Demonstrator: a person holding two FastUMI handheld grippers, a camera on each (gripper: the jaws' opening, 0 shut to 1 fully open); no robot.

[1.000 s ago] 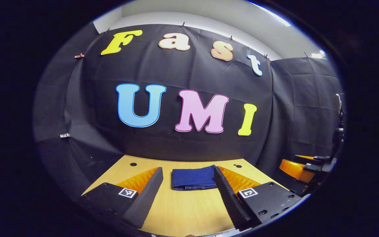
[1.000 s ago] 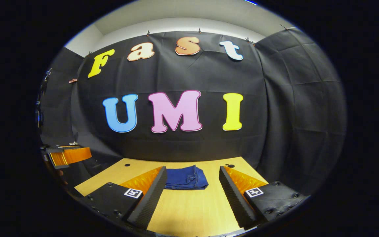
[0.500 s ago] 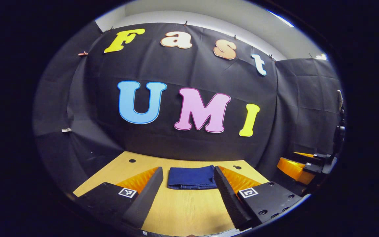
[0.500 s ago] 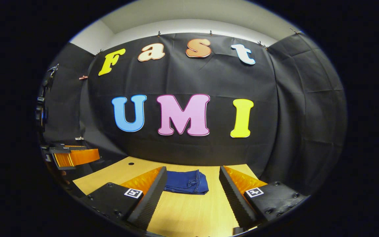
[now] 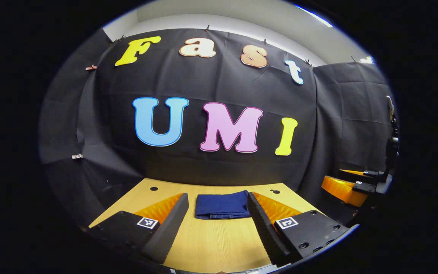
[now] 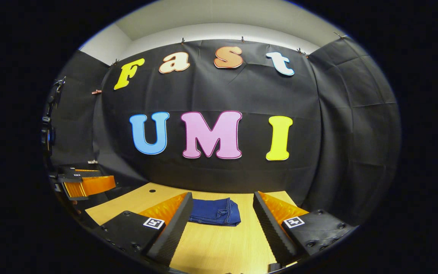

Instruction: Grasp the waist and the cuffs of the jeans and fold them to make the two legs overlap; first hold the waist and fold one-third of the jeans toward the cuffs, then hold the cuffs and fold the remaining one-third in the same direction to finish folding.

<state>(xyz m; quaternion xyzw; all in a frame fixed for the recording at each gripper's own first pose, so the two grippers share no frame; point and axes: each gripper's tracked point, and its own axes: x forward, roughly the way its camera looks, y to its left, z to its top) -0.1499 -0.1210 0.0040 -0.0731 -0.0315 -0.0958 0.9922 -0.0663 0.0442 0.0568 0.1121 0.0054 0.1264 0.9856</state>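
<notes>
jeans (image 5: 222, 204) lie folded into a compact blue block on the wooden table (image 5: 211, 243), toward its far edge near the black booth wall, long side running left-right across the views. in the right gripper view the jeans (image 6: 215, 212) show a rounded folded end with seams on the right side; the stack looks several layers thick. judged from that, folding looks finished or nearly so; no loose leg or cuff hangs out.

key relation: the jeans sit straight ahead of both grippers, framed in the gap between each one's fingers, well apart from the tips, not touched. left gripper (image 5: 219, 217) has its fingers spread wide, nothing between them. right gripper (image 6: 222, 220) likewise spread wide and empty. both are held above the near part of the table, pointing at the wall.

each gripper appears at the other view's edge, right gripper (image 5: 356, 186) far right, left gripper (image 6: 82, 182) far left, so they flank the block about evenly; neither is clearly nearer. any further move would be forward and down.
</notes>
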